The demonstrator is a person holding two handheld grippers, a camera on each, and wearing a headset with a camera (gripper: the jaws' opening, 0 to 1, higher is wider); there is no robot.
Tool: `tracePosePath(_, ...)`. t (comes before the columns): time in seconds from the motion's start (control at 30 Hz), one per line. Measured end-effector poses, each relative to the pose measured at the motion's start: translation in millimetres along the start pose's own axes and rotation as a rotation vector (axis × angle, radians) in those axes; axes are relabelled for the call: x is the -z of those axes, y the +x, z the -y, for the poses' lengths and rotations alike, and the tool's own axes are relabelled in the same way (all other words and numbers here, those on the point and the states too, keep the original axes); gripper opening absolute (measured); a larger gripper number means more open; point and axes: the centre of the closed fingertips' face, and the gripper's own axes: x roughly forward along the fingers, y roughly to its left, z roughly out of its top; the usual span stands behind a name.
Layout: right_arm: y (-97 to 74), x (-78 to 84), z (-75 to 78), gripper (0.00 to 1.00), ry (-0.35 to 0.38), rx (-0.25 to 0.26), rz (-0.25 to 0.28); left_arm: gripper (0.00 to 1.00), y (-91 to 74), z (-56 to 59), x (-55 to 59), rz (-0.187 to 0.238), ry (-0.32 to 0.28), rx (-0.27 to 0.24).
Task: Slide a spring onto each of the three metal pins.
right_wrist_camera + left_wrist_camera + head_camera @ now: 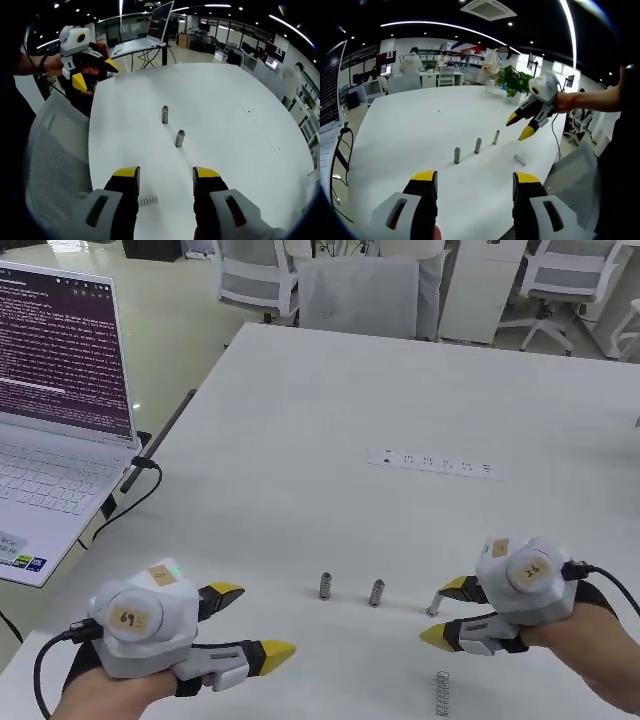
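A broad white desk (330, 420) runs up the head view. An open laptop (50, 440) sits at its upper-left edge, its screen covered in lines of text, and a black cable (140, 495) trails beside it. A strip of sockets (435, 464) is set flush in the desk right of centre. Beyond the far edge, at the top of the frame, stand grey office chairs (360, 295) on a pale floor. The left gripper view shows a lit open-plan office behind the desk, with a leafy plant (515, 80) at the far end.

Low in the head view three pins stand in a row. The first sprung pin (325, 586) and the second sprung pin (377, 592) each carry a coil. The bare pin (433, 605) stands right of them, just beside the yellow tips of the right gripper (445, 610). A loose spring (442, 692) lies flat on the desk near the bottom edge, below that gripper.

The right gripper has its jaws spread and holds nothing. In its own view the loose spring (148, 200) lies between the jaw bases. The left gripper (250, 622), at lower left and well apart from the pins, is also wide open and empty.
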Motion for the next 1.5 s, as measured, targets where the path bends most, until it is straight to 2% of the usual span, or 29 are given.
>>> tracePosePath(0.23, -17.7, -0.2, 3.6, 0.45, 0.104, 0.056, 0.081, 0.56, 0.2, -1.3, -0.6, 0.002, -0.004, 0.002)
tracePosePath(0.43, -26.0, 3.8, 0.3, 0.47, 0.165, 0.069, 0.122, 0.56, 1.0, -2.2, 1.7, 0.000, -0.010, 0.003)
tracePosePath(0.7, -35.3, 11.9, -7.1, 0.52, 0.217, 0.084, 0.147, 0.56, 1.0, -3.7, 8.7, -0.010, -0.020, 0.004)
tracePosePath(1.07, -52.9, 21.3, -8.6, 0.62, 0.275, 0.113, 0.166, 0.56, 2.1, -7.7, 5.5, -0.013, -0.004, 0.010)
tracePosePath(1.27, -61.5, 20.7, -11.8, 0.65, 0.304, 0.124, 0.198, 0.56, 6.2, -3.6, 2.9, -0.011, -0.006, 0.020)
tracePosePath(1.5, -63.3, 24.2, -23.1, 0.69, 0.306, 0.113, 0.188, 0.56, 12.2, 0.0, 2.8, -0.010, -0.008, 0.034)
